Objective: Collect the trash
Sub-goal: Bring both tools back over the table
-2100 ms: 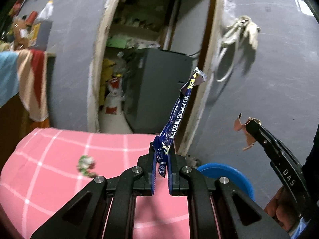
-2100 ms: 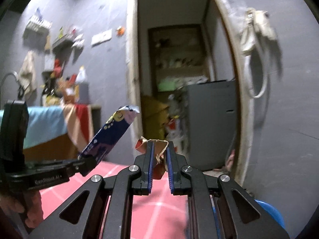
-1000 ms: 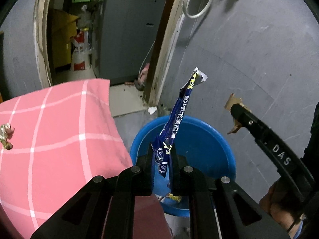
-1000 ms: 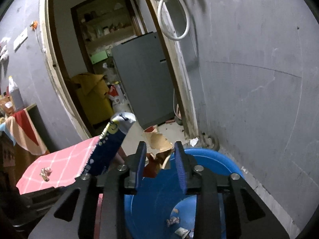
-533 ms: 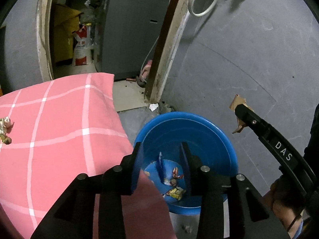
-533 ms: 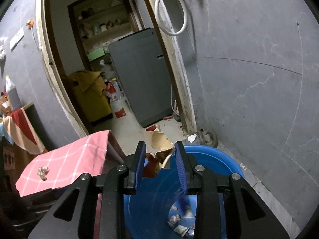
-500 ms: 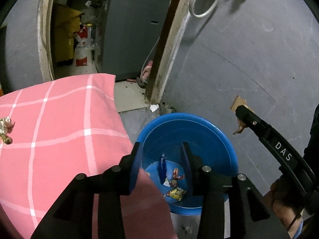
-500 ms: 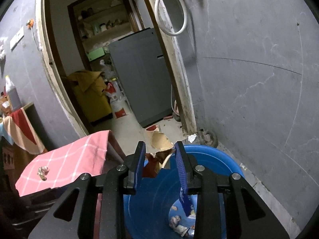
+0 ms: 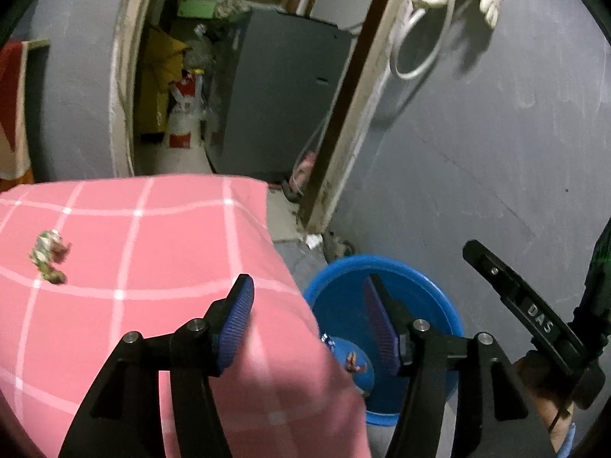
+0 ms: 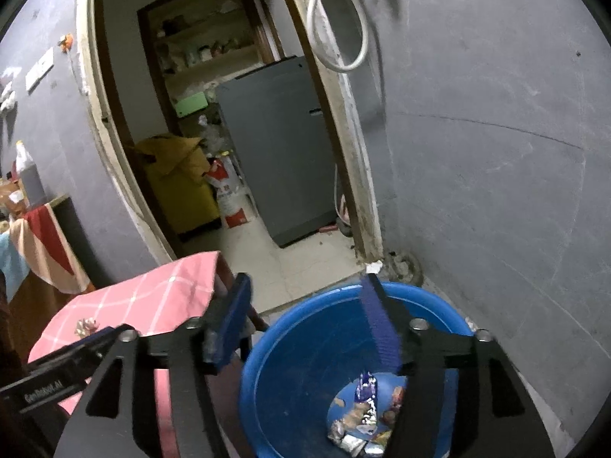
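Observation:
A blue basin (image 10: 317, 351) stands on the floor by the wall and holds several wrappers, among them a dark blue snack wrapper (image 10: 366, 387). My right gripper (image 10: 305, 316) hangs over the basin, its jaws opening with nothing between them. My left gripper (image 9: 309, 316) is over the corner of the pink checked tablecloth (image 9: 133, 252), its jaws also opening and empty. The basin (image 9: 412, 278) shows to its right, partly hidden by the cloth. A crumpled wrapper (image 9: 47, 253) lies on the cloth at the left, also visible in the right wrist view as a small crumpled wrapper (image 10: 86, 324).
A doorway behind the table opens onto a room with a grey appliance (image 10: 275, 145) and a yellow bag (image 10: 175, 175). A grey wall (image 10: 496, 152) runs close along the right. A white hose (image 10: 336, 26) hangs on the door frame. The right gripper's black finger (image 9: 523, 313) reaches into the left wrist view.
Both grippers let go of their trash: the blue wrapper and the brown scrap dropped into the basin. Both jaws widened. The left gripper drew back over the tablecloth.

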Available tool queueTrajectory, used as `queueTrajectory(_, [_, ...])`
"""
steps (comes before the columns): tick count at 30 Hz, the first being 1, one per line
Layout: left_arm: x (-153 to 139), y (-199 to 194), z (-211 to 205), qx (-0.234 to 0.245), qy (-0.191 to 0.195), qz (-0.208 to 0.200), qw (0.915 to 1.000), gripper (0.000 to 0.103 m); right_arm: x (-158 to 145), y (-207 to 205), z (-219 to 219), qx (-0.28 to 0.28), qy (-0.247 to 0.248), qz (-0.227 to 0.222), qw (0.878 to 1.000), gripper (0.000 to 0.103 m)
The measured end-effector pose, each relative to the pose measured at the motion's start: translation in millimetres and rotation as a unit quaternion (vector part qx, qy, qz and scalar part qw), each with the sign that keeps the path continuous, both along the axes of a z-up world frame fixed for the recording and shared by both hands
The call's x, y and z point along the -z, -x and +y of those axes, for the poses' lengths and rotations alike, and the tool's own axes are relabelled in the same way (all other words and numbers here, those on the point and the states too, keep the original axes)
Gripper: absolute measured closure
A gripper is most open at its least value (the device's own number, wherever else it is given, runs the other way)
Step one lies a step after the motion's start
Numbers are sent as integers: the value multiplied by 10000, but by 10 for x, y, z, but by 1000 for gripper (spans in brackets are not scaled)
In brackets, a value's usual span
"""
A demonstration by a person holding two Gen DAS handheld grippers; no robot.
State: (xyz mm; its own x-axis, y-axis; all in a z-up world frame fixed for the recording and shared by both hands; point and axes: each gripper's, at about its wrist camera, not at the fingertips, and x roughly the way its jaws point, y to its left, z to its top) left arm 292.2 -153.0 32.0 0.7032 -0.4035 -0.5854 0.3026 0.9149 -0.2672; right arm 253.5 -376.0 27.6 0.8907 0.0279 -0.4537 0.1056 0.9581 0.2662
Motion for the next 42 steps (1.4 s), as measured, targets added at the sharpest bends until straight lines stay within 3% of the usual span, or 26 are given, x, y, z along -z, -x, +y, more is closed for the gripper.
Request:
queueTrajectory(3, [-98, 75, 179, -251, 152, -314, 9991, 27, -58, 52, 78, -105, 35, -282, 9995, 27])
queueTrajectory(5, [-153, 123, 303, -395, 267, -510, 9976, 23, -102, 91, 133, -188, 78, -509, 9985, 21])
queueTrajectory(7, [-222, 169, 434, -560, 332, -707, 9954, 19, -146, 138, 208, -269, 130, -766, 9966, 13])
queueTrajectory(9, [-296, 228, 574, -746, 378, -933, 9921, 9, -190, 196, 282, -359, 193, -1048, 9937, 2])
queueTrajectory(15, [-428, 422, 931, -1124, 300, -1557, 9809, 6, -315, 331, 538, -724, 363, -1814, 9801, 0])
queueTrajectory(22, [-398, 541, 1208, -1438, 50, -1895, 9713, 5, -384, 357, 917, -1167, 598, -2217, 9662, 0])
queueTrajectory(33, [-349, 565, 1880, -1933, -331, -1856, 9628, 5, -345, 110, 1515, -1878, 848, -2015, 9576, 0])
queueTrajectory(42, [-231, 493, 2317, -2229, -564, -1534, 9611, 4, -183, -227, 2105, -2649, 1134, -1209, 9499, 0])
